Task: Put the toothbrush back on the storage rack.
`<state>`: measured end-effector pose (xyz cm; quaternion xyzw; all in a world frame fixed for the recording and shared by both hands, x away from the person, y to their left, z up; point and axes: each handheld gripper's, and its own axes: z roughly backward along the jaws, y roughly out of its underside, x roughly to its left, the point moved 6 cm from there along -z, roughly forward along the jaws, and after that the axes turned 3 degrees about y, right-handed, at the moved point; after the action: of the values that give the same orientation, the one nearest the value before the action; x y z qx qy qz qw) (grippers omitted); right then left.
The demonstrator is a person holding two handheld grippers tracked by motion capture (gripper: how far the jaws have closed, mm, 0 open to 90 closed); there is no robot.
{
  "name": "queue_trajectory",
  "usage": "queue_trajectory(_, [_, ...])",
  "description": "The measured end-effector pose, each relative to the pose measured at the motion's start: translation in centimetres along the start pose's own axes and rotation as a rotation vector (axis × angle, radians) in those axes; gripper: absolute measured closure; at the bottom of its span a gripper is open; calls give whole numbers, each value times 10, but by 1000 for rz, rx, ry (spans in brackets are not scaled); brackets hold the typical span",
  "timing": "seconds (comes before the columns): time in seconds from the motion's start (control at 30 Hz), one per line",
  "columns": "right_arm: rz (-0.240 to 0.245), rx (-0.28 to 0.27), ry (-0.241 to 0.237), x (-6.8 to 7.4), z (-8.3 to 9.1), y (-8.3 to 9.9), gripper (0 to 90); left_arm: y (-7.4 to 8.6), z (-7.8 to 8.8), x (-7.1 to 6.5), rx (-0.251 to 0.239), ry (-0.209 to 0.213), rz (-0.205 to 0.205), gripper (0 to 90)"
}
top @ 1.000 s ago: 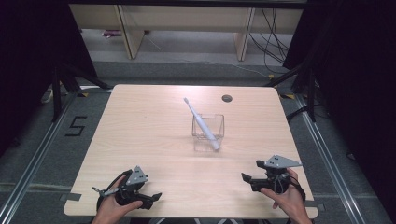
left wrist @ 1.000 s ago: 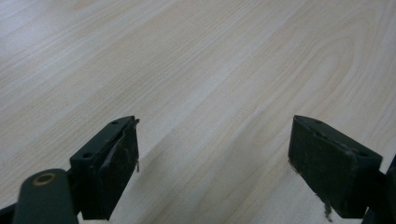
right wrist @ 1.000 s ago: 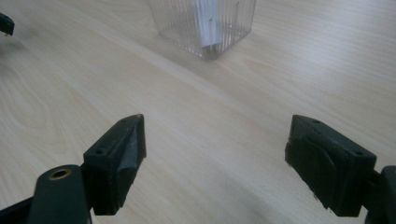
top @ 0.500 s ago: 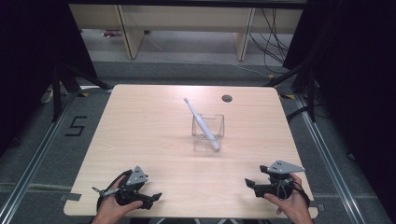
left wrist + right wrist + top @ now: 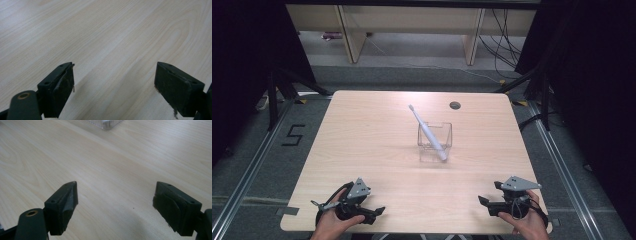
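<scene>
Two grippers, both idle at the bottom of the high view: left gripper (image 5: 374, 212) lower left, right gripper (image 5: 486, 204) lower right, each near the table's (image 5: 362, 135) lower edge. Toothbrush (image 5: 428, 132) at frame centre, leaning in a clear cup (image 5: 435, 142), head up toward upper left, handle end down at the cup's lower right corner. Judgement: placing looks done, brush already in the cup; nothing obvious left but to rest the hands. Left gripper view: jaws wide apart, bare wood between them, holding nothing. Right gripper view: jaws equally wide, empty; cup corner (image 5: 106, 123) at top edge, well apart from the jaws.
</scene>
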<state>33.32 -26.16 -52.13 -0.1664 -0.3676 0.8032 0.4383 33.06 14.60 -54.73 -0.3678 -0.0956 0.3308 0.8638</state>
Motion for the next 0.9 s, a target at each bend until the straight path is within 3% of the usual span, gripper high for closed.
queue_trajectory(0.03, [50,-21,9,-4,0,-1,201,0,0,0,-1,0,2,155])
queue_trajectory(0.07, [53,-24,13,-4,1,-1,201,0,0,0,4,7,-3,155])
queue_trajectory(0.1, [20,-4,1,-1,2,1,201,0,0,0,0,5,3,155])
queue_trajectory(0.13, [56,-28,14,-4,1,0,201,0,0,0,1,5,4,155])
queue_trajectory(0.2, [60,1,-22,-4,1,3,201,0,0,-1,-1,5,4,155])
queue_trajectory(0.37, [26,5,-6,-2,3,7,201,0,0,0,-1,6,4,155])
queue_trajectory(0.43, [65,11,-11,-4,3,8,201,0,0,-1,-2,8,7,154])
queue_trajectory(0.47, [70,21,17,-5,4,10,201,0,0,-1,-3,6,7,154])
queue_trajectory(0.5, [63,21,-11,-3,3,10,201,0,0,0,-1,3,2,154])
queue_trajectory(0.57, [31,23,6,-1,3,12,201,0,0,-1,0,8,2,154])
queue_trajectory(0.6, [56,24,15,-3,3,13,201,0,0,0,1,1,1,154])
queue_trajectory(0.67, [47,36,12,-2,4,14,200,0,0,0,0,0,0,154])
queue_trajectory(0.7, [93,12,23,-5,2,13,198,0,0,-1,-3,7,5,154])
queue_trajectory(0.73, [96,20,20,-5,2,14,198,0,0,0,1,2,0,154])
queue_trajectory(0.77, [74,27,13,-3,3,15,198,0,0,0,2,0,0,154])
queue_trajectory(0.87, [88,24,34,-3,3,17,193,0,0,0,2,-1,-5,154])
queue_trajectory(0.9, [64,48,23,-2,4,18,192,0,0,0,2,0,-6,154])
